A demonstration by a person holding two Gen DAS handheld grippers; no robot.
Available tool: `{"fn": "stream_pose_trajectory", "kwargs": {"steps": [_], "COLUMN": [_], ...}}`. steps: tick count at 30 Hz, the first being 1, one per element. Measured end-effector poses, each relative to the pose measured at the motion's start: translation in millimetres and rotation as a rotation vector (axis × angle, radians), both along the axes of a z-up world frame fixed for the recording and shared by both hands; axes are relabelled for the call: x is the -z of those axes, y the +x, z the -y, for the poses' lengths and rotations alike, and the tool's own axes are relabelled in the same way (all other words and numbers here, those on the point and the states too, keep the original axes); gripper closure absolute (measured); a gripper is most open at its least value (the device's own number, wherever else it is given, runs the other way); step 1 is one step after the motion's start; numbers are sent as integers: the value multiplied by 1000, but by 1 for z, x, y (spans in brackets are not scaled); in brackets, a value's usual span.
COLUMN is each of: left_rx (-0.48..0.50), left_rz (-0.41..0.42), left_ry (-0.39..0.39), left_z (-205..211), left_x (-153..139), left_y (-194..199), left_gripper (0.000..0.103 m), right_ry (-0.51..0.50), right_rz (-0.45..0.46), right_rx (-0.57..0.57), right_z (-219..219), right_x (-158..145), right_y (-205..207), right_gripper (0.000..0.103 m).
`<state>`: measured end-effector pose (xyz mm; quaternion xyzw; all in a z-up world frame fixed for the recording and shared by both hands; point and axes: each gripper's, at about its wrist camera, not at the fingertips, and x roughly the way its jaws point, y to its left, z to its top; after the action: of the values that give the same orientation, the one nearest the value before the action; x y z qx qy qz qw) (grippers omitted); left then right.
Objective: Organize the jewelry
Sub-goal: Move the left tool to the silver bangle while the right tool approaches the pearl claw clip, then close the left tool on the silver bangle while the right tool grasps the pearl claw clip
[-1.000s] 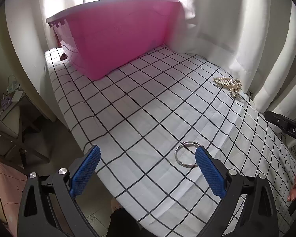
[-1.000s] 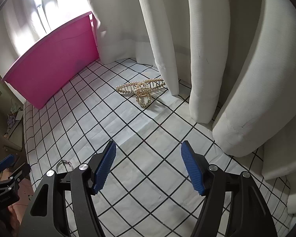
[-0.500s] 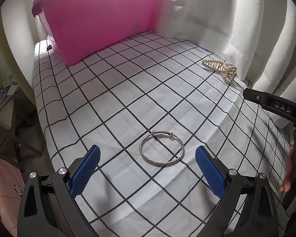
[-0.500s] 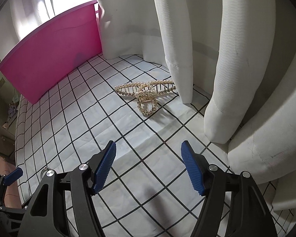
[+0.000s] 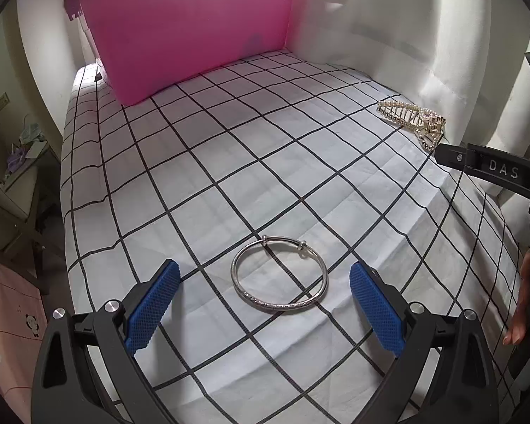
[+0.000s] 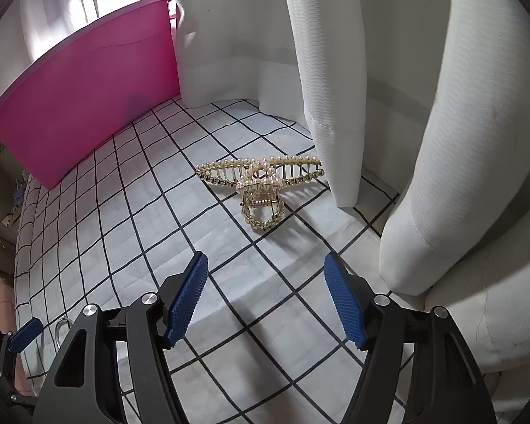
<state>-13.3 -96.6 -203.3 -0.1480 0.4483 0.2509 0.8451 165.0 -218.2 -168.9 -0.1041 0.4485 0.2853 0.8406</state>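
Note:
A silver bangle (image 5: pixel 280 275) lies flat on the checked cloth, just ahead of and between the blue pads of my open, empty left gripper (image 5: pixel 265 300). A gold and pearl hair claw (image 6: pixel 261 183) lies on the cloth ahead of my open, empty right gripper (image 6: pixel 265 300), close to a white curtain fold. The claw also shows in the left wrist view (image 5: pixel 415 122), far right. A pink bin (image 5: pixel 190 28) stands at the far end; it also shows in the right wrist view (image 6: pixel 84 84). A bit of the bangle (image 6: pixel 62 327) shows at lower left there.
White curtains (image 6: pixel 477 141) hang along the right side and back of the table. The table's left edge (image 5: pixel 67 176) drops to the floor, with furniture and clutter beyond. The right gripper's black body (image 5: pixel 494 173) crosses the left wrist view's right side.
My left gripper has moved forward and right, so the bangle now sits centred between its pads. My right gripper has moved closer to the hair claw. Both stay open.

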Motion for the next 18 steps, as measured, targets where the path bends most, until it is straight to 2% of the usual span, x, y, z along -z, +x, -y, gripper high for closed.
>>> {"fn": "stream_pose_trajectory", "kwargs": {"steps": [10, 18], "left_rx": [-39, -93], "left_rz": [5, 10], "left_ry": [33, 53], "left_z": [5, 11], "left_x": [3, 4], "left_y": [11, 11], "left_gripper": [7, 6], "right_ry": [-17, -37], "right_rz": [-10, 28], "right_rx": [-19, -34], "right_z": [-22, -36], "right_x": [15, 21], "right_y": [23, 33], "right_gripper": [38, 35]}}
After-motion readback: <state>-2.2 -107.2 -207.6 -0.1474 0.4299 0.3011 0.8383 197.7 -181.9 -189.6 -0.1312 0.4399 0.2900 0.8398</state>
